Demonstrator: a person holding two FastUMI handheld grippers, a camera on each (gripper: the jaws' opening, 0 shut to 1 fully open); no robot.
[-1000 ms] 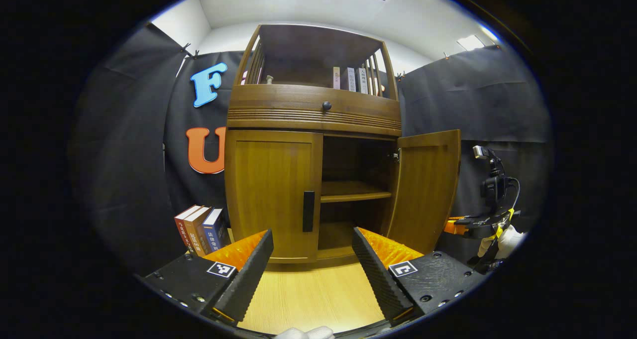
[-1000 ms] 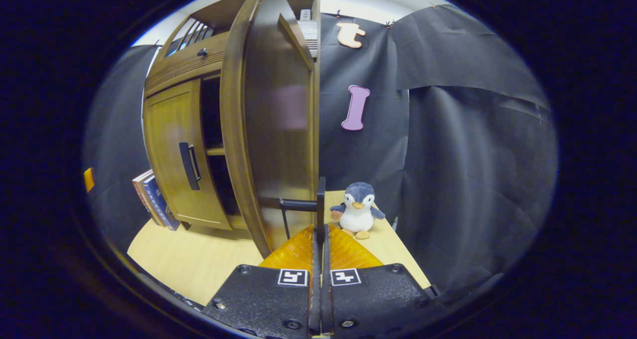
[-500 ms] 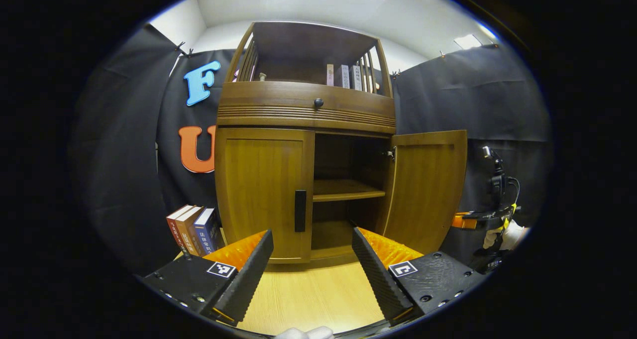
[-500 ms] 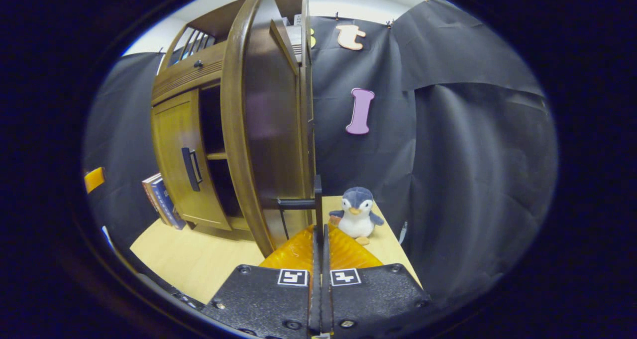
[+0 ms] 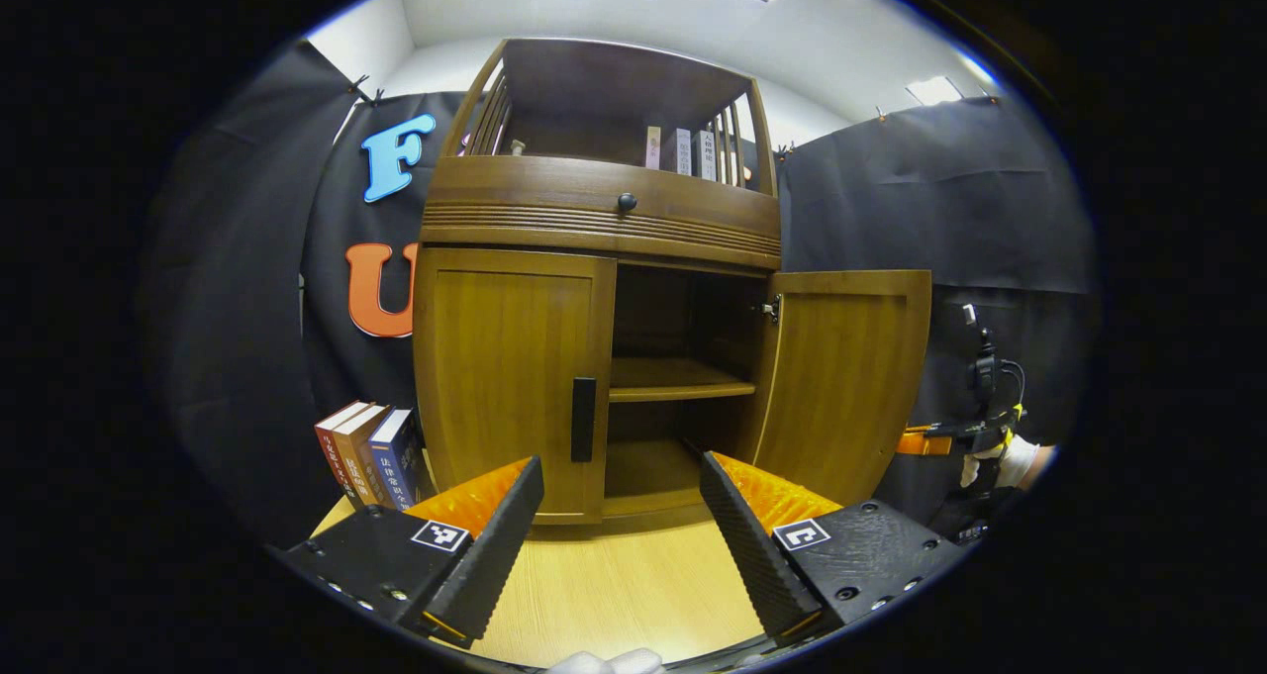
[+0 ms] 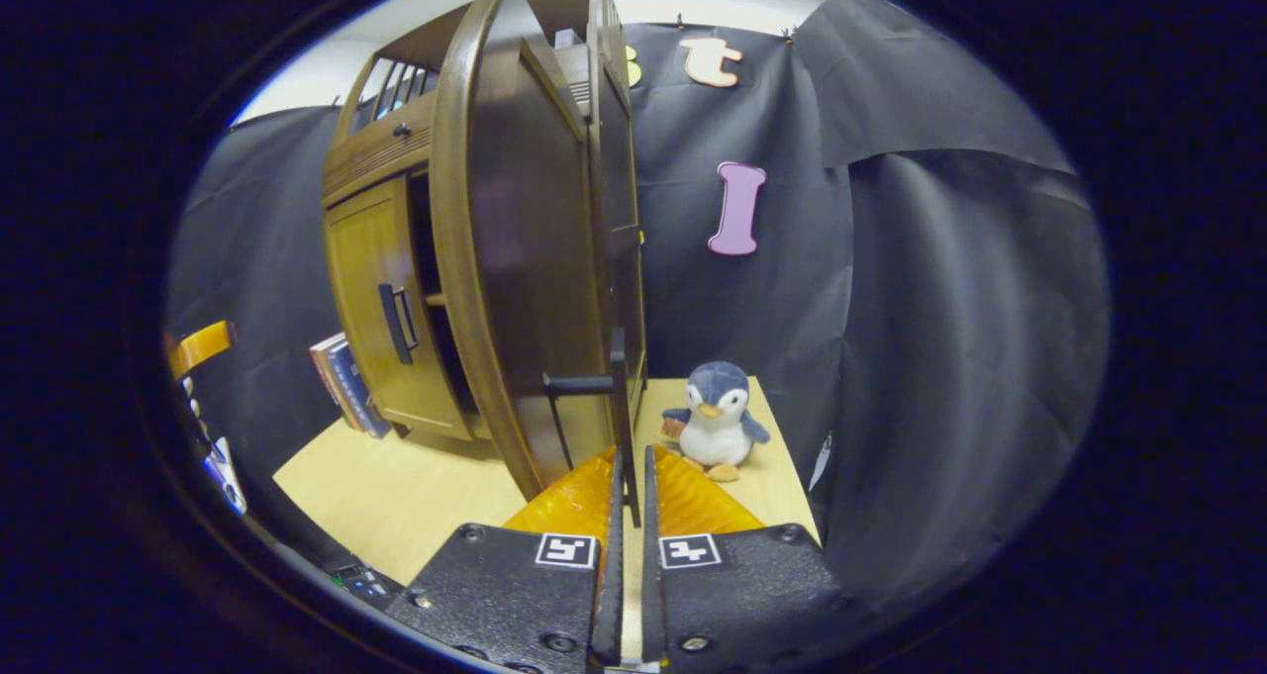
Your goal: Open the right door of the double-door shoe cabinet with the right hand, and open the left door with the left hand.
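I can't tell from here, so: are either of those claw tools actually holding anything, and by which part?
The right gripper grips the open right door by its black handle. The left gripper is open, holding nothing.

The left gripper view looks straight at the front of the cabinet [image 5: 594, 288] from low and near. The right gripper view looks from the side, close along the edge of the open right door [image 6: 515, 258], at mid frame. Both views share the cabinet, the books [image 5: 371, 451] and the table [image 5: 624, 595].
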